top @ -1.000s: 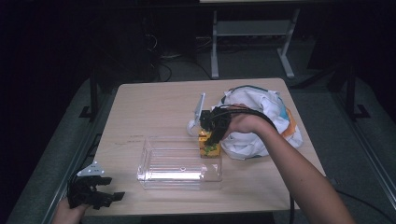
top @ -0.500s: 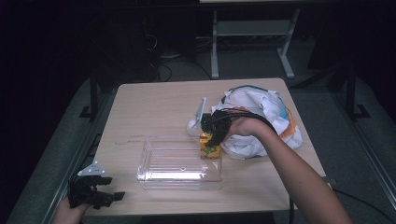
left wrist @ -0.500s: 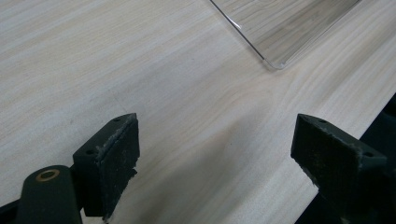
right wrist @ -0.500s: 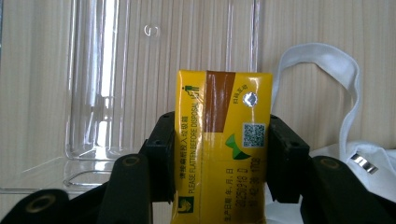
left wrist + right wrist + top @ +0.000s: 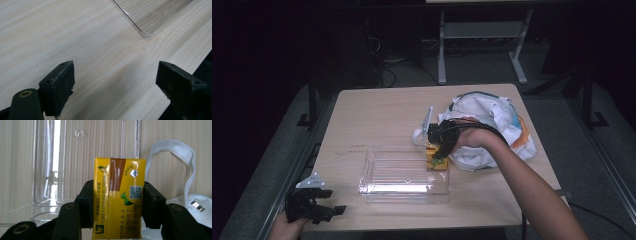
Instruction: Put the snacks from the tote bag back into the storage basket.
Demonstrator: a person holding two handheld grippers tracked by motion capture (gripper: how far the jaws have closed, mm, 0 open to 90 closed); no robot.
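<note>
A clear box [image 5: 404, 175] sits centre frame on the table [image 5: 377, 112]; a carton [image 5: 437, 157] at its right end, a bag [image 5: 492, 125] further right.

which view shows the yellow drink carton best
The right gripper view: the yellow carton sits large and centred, its print and foil straw hole legible, clamped between the right tool's jaws. In the high view the carton is a small yellow patch by the clear container, partly covered by the tool.

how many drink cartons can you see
1: a yellow carton clamped in the right claw, held at the right end of the clear bin, beside the white bag. More may be hidden inside the bag.
</note>
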